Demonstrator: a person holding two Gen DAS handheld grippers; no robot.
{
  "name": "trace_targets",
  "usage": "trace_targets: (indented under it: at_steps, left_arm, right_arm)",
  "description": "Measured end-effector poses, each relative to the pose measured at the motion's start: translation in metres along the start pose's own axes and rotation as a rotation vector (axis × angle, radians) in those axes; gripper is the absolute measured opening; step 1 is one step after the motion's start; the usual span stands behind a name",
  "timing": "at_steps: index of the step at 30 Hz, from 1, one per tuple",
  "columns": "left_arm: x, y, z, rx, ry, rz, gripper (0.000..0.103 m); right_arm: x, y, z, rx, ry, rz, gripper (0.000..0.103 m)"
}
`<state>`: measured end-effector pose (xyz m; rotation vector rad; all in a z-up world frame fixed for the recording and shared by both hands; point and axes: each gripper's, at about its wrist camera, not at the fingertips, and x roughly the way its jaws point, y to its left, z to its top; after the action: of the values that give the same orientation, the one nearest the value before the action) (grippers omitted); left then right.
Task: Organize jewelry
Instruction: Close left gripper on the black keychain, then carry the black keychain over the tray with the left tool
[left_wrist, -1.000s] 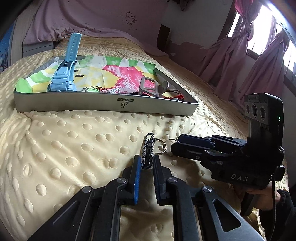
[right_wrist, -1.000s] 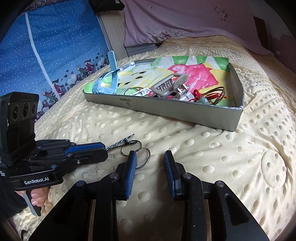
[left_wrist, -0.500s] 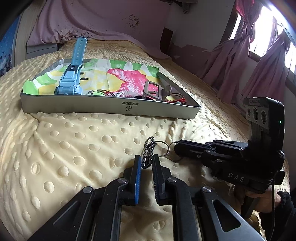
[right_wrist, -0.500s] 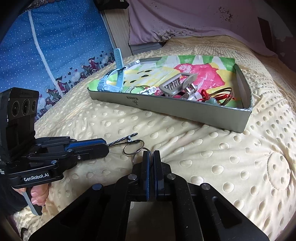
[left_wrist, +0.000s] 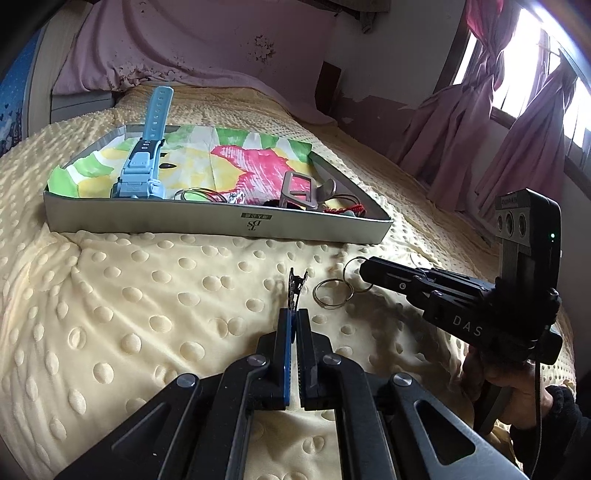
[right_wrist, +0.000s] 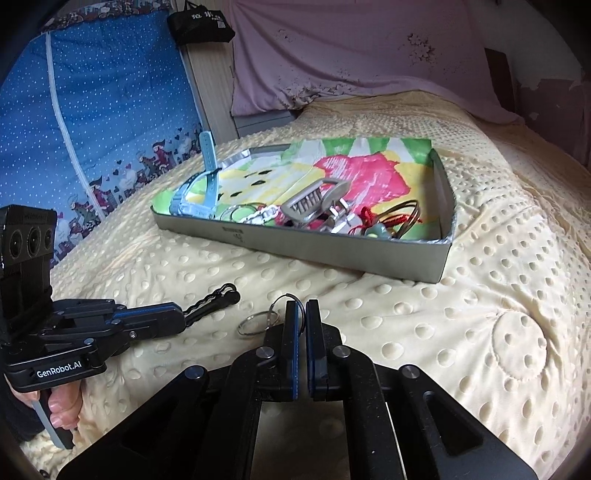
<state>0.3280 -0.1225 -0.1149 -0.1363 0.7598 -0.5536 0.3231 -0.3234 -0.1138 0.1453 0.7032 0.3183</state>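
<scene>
So both grippers are clamped on the same keychain right now. The left gripper (left_wrist: 293, 321) has its jaws shut on the dark clasp (left_wrist: 294, 291), and the right gripper (right_wrist: 302, 314) has its jaws shut on one of the key rings (right_wrist: 287, 300). The whole thing sits low over the bed (left_wrist: 147, 295), just in front of the tray (left_wrist: 221, 223). Biggest risk imo: the two hands pulling apart unevenly, so a thin ring slips out, or the loose ring (left_wrist: 332, 293) snags the bumpy blanket. The tray's near wall is a lip to clear. Plenty of open room inside between the blue watch (left_wrist: 142, 173) and the metal buckle (left_wrist: 299, 192).
</scene>
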Motion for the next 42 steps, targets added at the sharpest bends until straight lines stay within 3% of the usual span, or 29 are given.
trace_targets:
  at_steps: [9,18,26,34,42]
  left_arm:
    - [-0.018,0.002,0.012,-0.035,-0.114,-0.033,0.003]
    - [-0.014,0.017,0.058,-0.064,-0.209,0.048,0.003]
    - [0.014,0.037,0.081,-0.089,-0.151,0.099,0.003]
    - [0.033,0.048,0.083,-0.121,-0.093,0.112,0.003]
    - [0.040,0.043,0.082,-0.109,-0.067,0.131,0.003]
  right_arm:
    - [-0.023,0.009,0.014,-0.019,-0.137,0.000,0.002]
    - [-0.023,0.019,0.051,-0.012,-0.248,0.017,0.002]
    - [0.013,0.025,0.081,0.021,-0.239,0.015,0.002]
    - [0.035,0.017,0.080,0.082,-0.191,-0.083,0.002]
    - [0.044,0.010,0.076,0.092,-0.142,-0.111,0.002]
